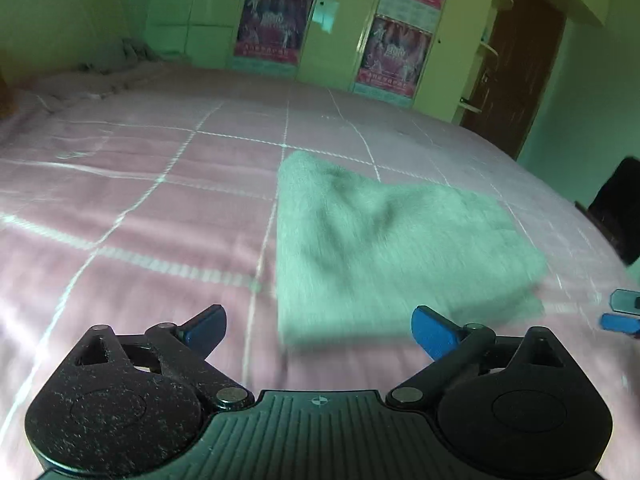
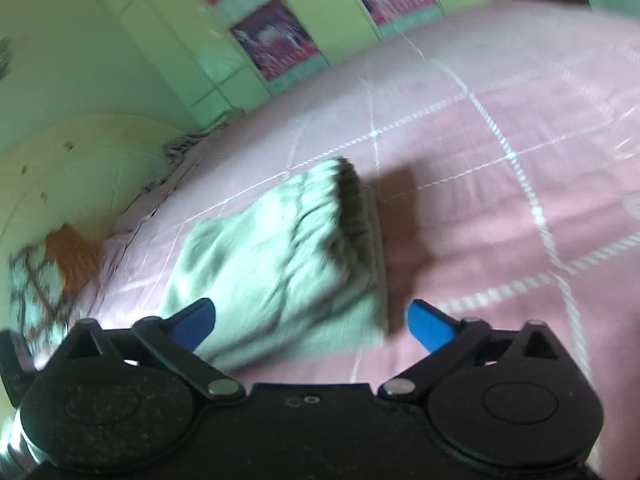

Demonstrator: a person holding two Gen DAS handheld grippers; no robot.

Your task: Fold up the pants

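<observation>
Pale grey-green pants (image 1: 384,248) lie folded into a thick rectangle on the pink bed (image 1: 140,216). My left gripper (image 1: 319,330) hovers above the bed just in front of the pants' near edge, blue fingers (image 1: 434,330) spread wide, nothing between them. In the right wrist view the folded pants (image 2: 276,264) show their gathered waistband (image 2: 352,196) at the far end. My right gripper (image 2: 312,324) stands open over the near end of the stack, its pads clear of the cloth. The right gripper's blue fingertips (image 1: 622,312) peek in at the left view's right edge.
The bed cover has a white grid pattern (image 1: 192,132). Crumpled grey bedding (image 1: 116,56) lies at the far left by the wall. Green wardrobes with posters (image 1: 276,24) stand behind the bed, a brown door (image 1: 516,64) at the right. An orange cushion (image 2: 72,256) sits at the bed's edge.
</observation>
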